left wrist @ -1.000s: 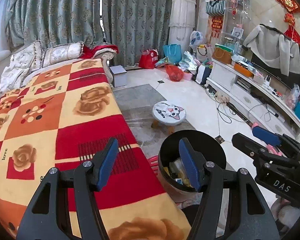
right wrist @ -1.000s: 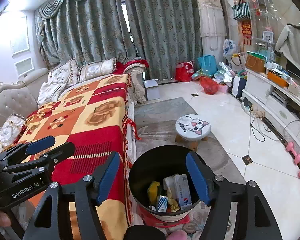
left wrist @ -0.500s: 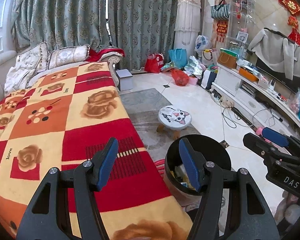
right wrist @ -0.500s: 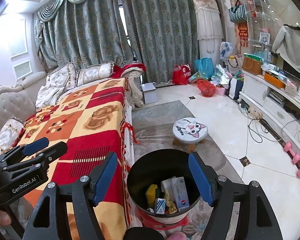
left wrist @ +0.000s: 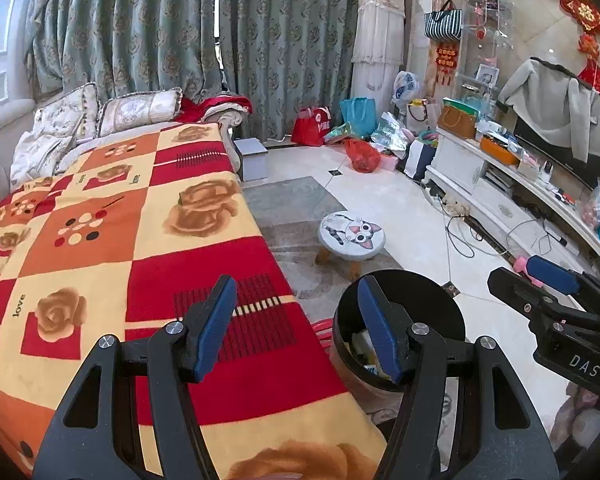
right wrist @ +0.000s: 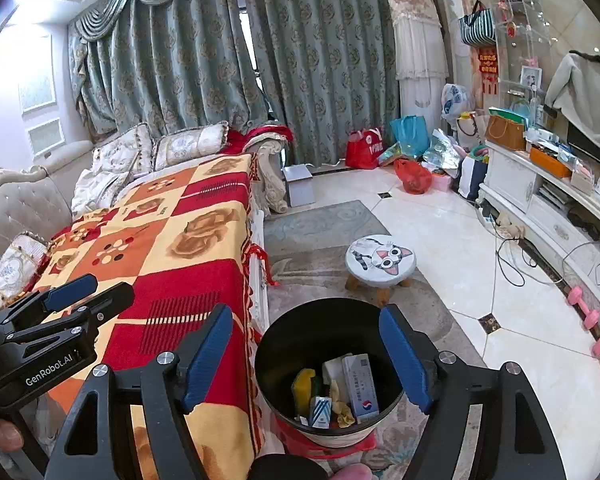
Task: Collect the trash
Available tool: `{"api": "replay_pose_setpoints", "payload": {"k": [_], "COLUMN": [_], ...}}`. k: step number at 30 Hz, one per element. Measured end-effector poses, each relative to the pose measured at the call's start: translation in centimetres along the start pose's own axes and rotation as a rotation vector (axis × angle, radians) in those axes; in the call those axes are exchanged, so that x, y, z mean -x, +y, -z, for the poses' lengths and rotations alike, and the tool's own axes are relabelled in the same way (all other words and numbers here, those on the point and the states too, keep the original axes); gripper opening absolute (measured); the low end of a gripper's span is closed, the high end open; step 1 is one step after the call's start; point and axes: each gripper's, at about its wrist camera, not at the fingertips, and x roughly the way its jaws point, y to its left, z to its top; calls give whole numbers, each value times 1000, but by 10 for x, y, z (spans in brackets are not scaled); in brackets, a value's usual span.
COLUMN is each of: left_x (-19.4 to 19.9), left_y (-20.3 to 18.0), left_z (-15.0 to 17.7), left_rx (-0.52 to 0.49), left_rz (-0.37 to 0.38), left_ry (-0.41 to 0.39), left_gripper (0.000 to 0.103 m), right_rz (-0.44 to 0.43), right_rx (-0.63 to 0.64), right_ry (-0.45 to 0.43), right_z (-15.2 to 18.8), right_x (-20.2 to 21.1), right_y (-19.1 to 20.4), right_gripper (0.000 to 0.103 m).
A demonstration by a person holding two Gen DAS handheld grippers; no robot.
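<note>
We have lifted both hands a little above the bin (right wrist: 328, 364); left gripper (left wrist: 296, 326) and right gripper (right wrist: 306, 360) gape wide, empty, trash (right wrist: 356, 384) lying inside, apparently collected.

One bin (right wrist: 328, 332); one stool (right wrist: 381, 260); two tools (right wrist: 306, 354)

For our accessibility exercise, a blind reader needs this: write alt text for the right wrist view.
An open, empty right claw hangs above a black trash bin holding small boxes and a yellow sponge. The bin stands on the floor beside a sofa's red-and-orange blanket, with the left claw at the left edge.
</note>
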Motion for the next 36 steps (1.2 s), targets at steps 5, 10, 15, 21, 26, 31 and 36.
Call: {"api": "replay_pose_setpoints", "payload": {"k": [5, 10, 15, 21, 26, 31, 36], "left_x": [0, 0, 0, 0, -1, -1, -3], "left_y": [1, 1, 1, 2, 1, 2, 1], "left_z": [-1, -1, -1, -1, -1, -1, -1], "left_rx": [-1, -1, 0, 0, -1, 1, 1], "left_rz": [3, 5, 5, 5, 5, 8, 13], "left_ry": [-5, -6, -4, -5, -5, -4, 0], "left_gripper": [62, 62, 62, 62, 62, 62, 62], "right_rz": [0, 0, -2, -3, -3, -3, -2], "right_rx": [1, 1, 0, -1, 0, 0, 0], "right_ry": [2, 3, 9, 11, 12, 14, 14], "right_z": [0, 0, 3, 3, 3, 4, 3], "right_x": [-1, -2, -3, -3, -3, -3, -3], "right_y": [1, 1, -2, -3, -4, -4, -3], "right_gripper": [74, 75, 76, 77, 77, 77, 78]}}
